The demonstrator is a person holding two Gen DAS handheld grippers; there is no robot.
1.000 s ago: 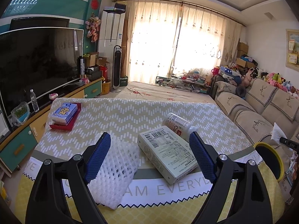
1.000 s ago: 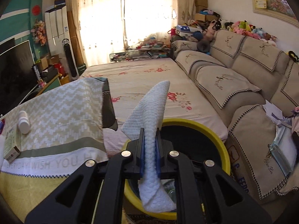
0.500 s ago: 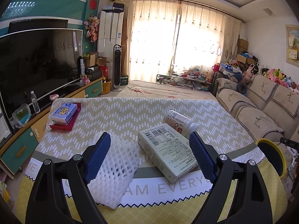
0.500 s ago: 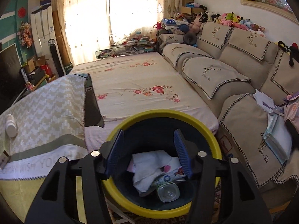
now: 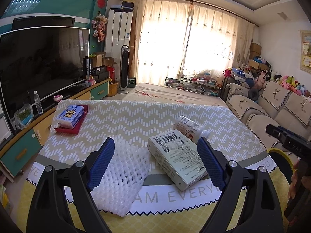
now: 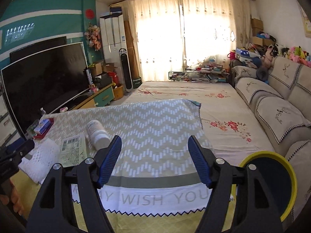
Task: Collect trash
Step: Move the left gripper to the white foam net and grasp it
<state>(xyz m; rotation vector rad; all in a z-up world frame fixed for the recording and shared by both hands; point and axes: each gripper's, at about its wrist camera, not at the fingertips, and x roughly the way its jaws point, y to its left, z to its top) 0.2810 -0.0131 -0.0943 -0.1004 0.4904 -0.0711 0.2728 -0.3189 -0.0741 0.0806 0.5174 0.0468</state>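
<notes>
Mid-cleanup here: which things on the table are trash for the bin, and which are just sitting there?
For the job: foam net, cardboard box, white bottle, yellow-rimmed bin.

Likely staying: tissue pack on its red tray.

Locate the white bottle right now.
The white bottle lies on its side on the tablecloth, touching the box, right of the foam net.

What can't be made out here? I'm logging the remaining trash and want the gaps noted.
- Bin contents: right wrist view shows only a dark interior, partly behind a finger.
- Bottle label: left wrist view, box overlaps it.
- Foam net: near left part behind a finger.
- Box print: too small.
</notes>
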